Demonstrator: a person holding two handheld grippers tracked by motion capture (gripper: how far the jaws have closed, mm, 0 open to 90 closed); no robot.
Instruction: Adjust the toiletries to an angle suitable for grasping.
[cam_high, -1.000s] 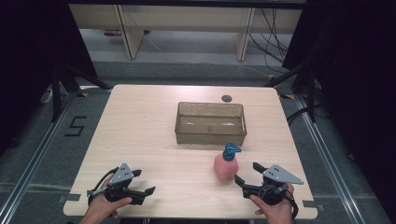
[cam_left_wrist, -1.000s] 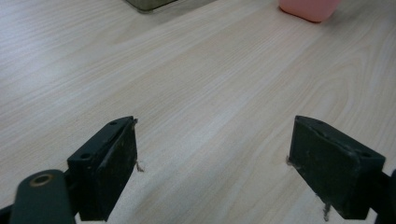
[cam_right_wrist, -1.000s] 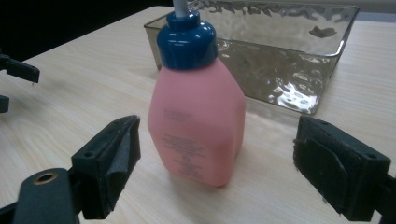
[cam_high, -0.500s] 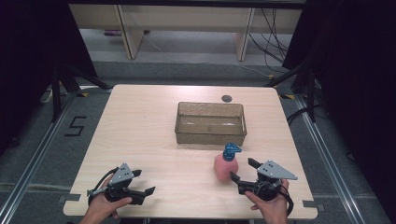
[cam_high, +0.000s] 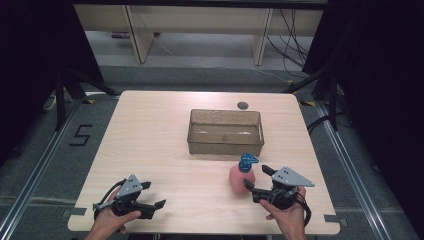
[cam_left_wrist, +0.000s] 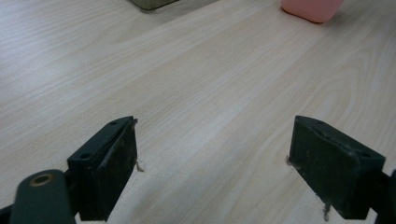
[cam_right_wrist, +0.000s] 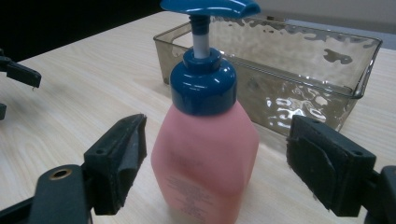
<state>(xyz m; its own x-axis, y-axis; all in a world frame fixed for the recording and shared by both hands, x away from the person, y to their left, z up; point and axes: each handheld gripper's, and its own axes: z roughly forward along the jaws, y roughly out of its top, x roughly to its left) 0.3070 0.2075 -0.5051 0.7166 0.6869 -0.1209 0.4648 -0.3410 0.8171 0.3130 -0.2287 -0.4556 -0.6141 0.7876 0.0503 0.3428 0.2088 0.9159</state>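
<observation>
Pink pump bottle (cam_right_wrist: 205, 154) stands upright, spout toward the tray (cam_right_wrist: 299, 70), between the closing, not-yet-touching right tongs (cam_right_wrist: 217, 168); left tongs (cam_left_wrist: 212, 168) gape.

Pink pump bottle (cam_right_wrist: 205, 149) upright btwn closing right tongs (cam_right_wrist: 233, 168), pads not touching; tray (cam_right_wrist: 299, 56) behind.

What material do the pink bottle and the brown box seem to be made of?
Pink bottle: probably plastic, smooth matte body with a glossy blue pump. Brown box: looks like clear tinted plastic or glass, its rippled walls glinting. Table: light wood-grain surface, perhaps laminate.
</observation>
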